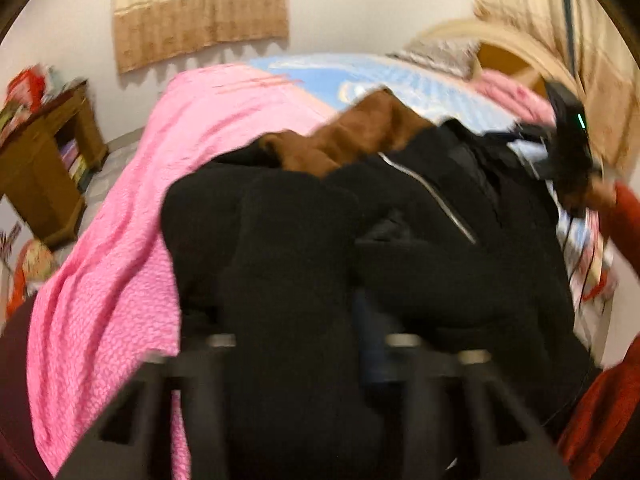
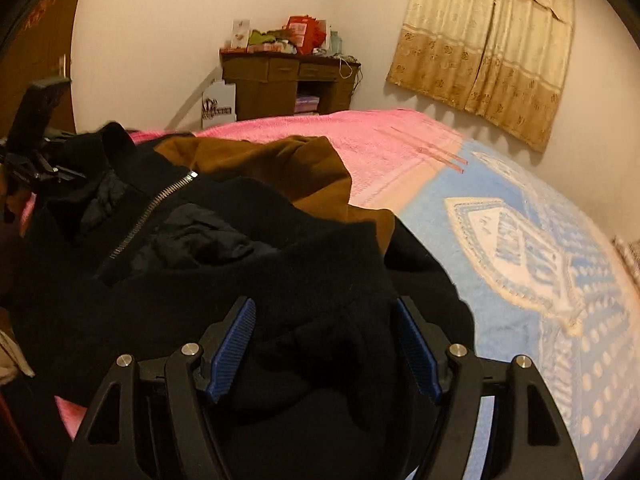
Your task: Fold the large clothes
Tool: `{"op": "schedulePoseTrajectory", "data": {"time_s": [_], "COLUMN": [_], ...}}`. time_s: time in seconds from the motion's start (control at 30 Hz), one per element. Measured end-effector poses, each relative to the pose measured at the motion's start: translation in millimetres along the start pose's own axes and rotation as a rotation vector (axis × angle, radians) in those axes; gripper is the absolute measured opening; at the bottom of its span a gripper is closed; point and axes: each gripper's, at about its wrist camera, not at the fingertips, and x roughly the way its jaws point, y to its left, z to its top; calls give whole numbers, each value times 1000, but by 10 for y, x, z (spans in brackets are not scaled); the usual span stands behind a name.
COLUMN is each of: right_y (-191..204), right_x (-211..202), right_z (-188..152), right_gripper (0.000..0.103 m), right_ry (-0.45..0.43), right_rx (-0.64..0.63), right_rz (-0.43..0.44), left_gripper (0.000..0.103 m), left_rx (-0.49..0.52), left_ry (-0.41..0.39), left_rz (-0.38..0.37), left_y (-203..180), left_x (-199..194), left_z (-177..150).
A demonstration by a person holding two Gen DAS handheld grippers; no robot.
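A black jacket [image 2: 224,264] with a silver zipper [image 2: 152,208] lies heaped on a bed [image 2: 540,320], partly covering a brown garment [image 2: 272,172] beneath it. The bed carries a pink blanket [image 1: 120,220] on one side and a blue and white patterned blanket [image 2: 520,248] on the other.

In the right wrist view, the right gripper [image 2: 326,344] has its blue-padded fingers [image 2: 232,344] spread wide, with a bulge of the black jacket sitting between them; whether they press the fabric cannot be told. The left gripper [image 2: 36,152] appears at the far left of this view, at the jacket's collar edge.

The left wrist view is blurred by motion. The left gripper's [image 1: 308,344] own fingers are buried in black fabric, so whether it is released or clenched cannot be told. The right gripper [image 1: 568,148] shows at the right edge, with a small green light on it and a hand [image 1: 600,196] in a red sleeve behind it.

A wooden desk [image 2: 280,80] stands against the wall, its tabletop crowded with red and green packages; the print on them is too small to read. Beside the desk leans a white box [image 2: 218,104] with dark lettering that is not legible. A beige and tan curtain [image 2: 488,48] hangs on the wall. Only the left wrist view shows a pale arched headboard [image 1: 500,48] and a pillow [image 1: 440,54].
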Motion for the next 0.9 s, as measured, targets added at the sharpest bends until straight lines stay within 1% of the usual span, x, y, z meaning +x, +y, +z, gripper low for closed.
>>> {"op": "schedulePoseTrajectory", "data": {"time_s": [0.03,0.07,0.1,0.13,0.2,0.23,0.3,0.33,0.4,0.47,0.5,0.57,0.6,0.63,0.67,0.7,0.73,0.77,0.8,0.83,0.87,0.9], "right_y": [-20,-39,-43,-64,-101,-140,-212,-269,-427,-708,-816,-1125,-1221,-1308,-1382,-1470,-1552,-1601,-1608,-1601,-1567,-1545], "right_x": [-10,-78,-159,-254,-539,-720,-1005,-1138,-1273,-1261,-1216,-955,-798,-594,-394,-185,13,193,287,336,304,252], "right_z": [2,-10,-14,-18,-6,-5,18,33,78,121,127,107,102,96,62,-11,-130,-251,-320,-389,-420,-402], "right_gripper": [29,28,25,25,24,24,24,24,24,24,24,24,24,14,4,3,3,3,3,3,4,4], "right_ry": [15,-4,-26,-49,-122,-168,-237,-275,-329,-370,-378,-374,-356,-319,-270,-217,-176,-120,-88,-68,-85,-104], "right_rx": [32,65,91,117,187,224,270,295,367,484,531,676,716,746,770,807,861,910,930,946,941,921], "right_rz": [13,14,17,16,31,34,23,15,6,4,-2,-27,-48,-111,-202,-267,-295,-299,-290,-277,-259,-258], "left_gripper": [20,17,16,16,15,15,15,15,15,15,15,22,25,30,37,40,47,58,61,61,61,61], "left_rx": [17,20,1,-23,-95,-119,-160,-182,-251,-322,-389,-497,-556,-590,-638,-679,-713,-748,-781,-805,-823,-837], "left_ry": [-4,-17,-41,-62,-133,-160,-213,-228,-248,-258,-265,-254,-233,-209,-162,-123,-99,-71,-47,-41,-42,-51], "left_rz": [25,41,36,19,-43,-61,-89,-80,-71,-46,-47,-59,-63,-42,29,92,132,158,149,124,103,87], "left_y": [-59,-99,-115,-103,-34,1,90,148,303,460,625,882,1042,1114,1207,1292,1347,1425,1499,1541,1579,1616], "left_x": [-19,-61,-143,-218,-489,-595,-814,-896,-941,-860,-770,-521,-291,-109,147,386,558,721,849,902,919,909], "left_z": [-9,-18,-25,-32,-17,-7,68,148,335,488,594,715,790,824,851,837,812,764,708,670,643,620]}}
